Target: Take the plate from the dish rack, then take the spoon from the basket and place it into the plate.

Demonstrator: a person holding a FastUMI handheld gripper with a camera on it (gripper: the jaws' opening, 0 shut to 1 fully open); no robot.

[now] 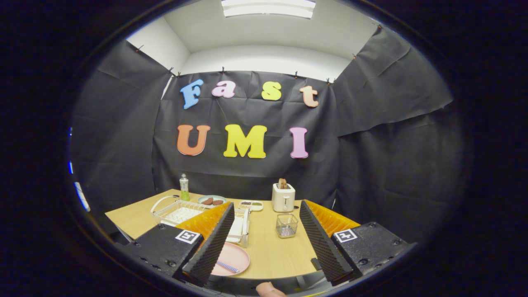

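A pink plate (233,258) lies flat on the wooden table (272,247), at the near edge beside my left finger. A spoon (227,267) with a striped handle rests on it. My gripper (266,237) is open, high above the table, with nothing between its fingers. The white wire dish rack (181,211) stands behind the left finger, partly hidden by it. A small wire basket (286,225) stands between the fingers, further ahead on the table.
A white toaster (283,197) with a slice in it stands at the back. A green bottle (184,187), a plate of dark food (211,201) and a small white tray (251,205) line the far edge. A fingertip (269,289) of a person shows just below the table's front.
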